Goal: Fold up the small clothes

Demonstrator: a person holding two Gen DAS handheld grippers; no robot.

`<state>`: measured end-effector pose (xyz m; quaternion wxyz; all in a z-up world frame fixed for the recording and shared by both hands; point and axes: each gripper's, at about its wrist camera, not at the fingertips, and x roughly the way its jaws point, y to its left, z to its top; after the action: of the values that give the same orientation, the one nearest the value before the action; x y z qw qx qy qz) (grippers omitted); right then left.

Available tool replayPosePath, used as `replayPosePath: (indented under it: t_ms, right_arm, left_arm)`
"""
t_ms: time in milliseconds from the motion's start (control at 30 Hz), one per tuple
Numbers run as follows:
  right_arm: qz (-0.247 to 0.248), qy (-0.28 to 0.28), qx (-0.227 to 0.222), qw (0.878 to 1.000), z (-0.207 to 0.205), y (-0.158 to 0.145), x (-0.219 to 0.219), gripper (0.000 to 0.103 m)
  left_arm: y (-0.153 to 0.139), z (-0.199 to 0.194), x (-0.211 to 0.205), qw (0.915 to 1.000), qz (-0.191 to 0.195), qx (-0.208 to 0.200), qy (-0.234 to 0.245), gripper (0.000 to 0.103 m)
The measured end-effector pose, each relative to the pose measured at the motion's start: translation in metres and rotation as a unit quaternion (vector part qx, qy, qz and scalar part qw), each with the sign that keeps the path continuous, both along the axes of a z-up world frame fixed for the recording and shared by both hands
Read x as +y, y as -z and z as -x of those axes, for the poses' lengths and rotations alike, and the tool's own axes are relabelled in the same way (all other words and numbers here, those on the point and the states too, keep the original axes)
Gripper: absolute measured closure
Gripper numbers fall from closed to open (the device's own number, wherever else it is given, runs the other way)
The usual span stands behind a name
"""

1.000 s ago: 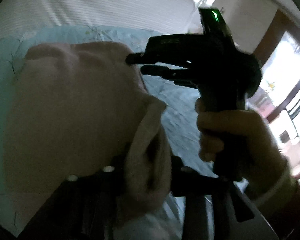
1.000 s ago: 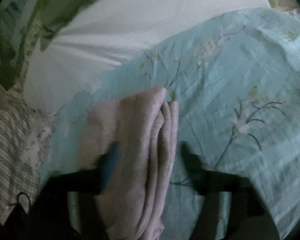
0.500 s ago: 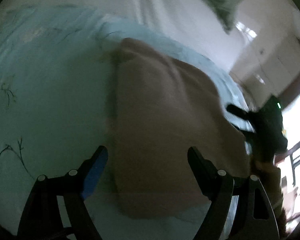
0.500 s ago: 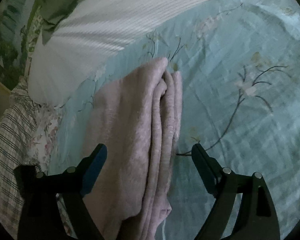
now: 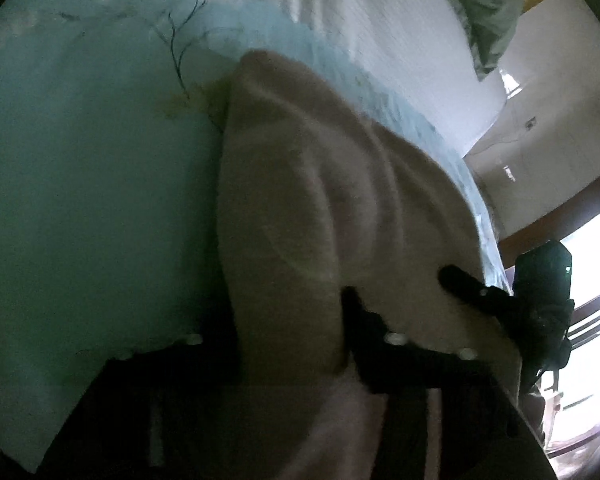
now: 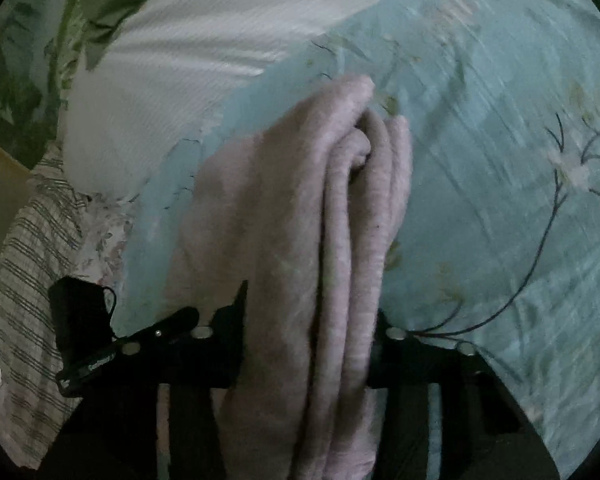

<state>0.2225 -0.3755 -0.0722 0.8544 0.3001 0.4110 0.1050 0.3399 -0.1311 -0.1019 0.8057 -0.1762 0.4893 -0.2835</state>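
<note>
1. The pink folded garment [image 6: 320, 240] is lying on the pale blue floral bedspread [image 6: 500, 140], running from centre frame down to the bottom edge in the right wrist view.
2. The right gripper [image 6: 308, 328] is closing in, its dark fingers pinching both sides of the stacked layers at lower centre.
3. In the left wrist view, the left gripper [image 5: 292, 320] is closing too, the garment bunching between its fingers.
4. White ribbed bedding [image 6: 220, 40] is filling the upper left.
</note>
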Motion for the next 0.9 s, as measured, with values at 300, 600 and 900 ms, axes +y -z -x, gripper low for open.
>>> replayPosePath:
  t_ms: [300, 600, 900]
  right_arm:
    - [-0.010, -0.094, -0.059, 0.994, -0.024, -0.017, 0.100, 0.067]
    - [-0.042, -0.170, -0.037, 0.984, -0.062, 0.020, 0.179, 0.067]
    - [-0.026, -0.131, -0.027, 0.991, -0.061, 0.027, 0.165, 0.044]
  left_arm:
    - [-0.065, 0.066, 0.062, 0.9925, -0.021, -0.113, -0.042, 0.072]
    - [-0.057, 0.080, 0.166, 0.9859, -0.029, -0.096, -0.134, 0.071]
    - [-0.005, 0.065, 0.189, 0.9831, -0.051, -0.051, -0.168, 0.048]
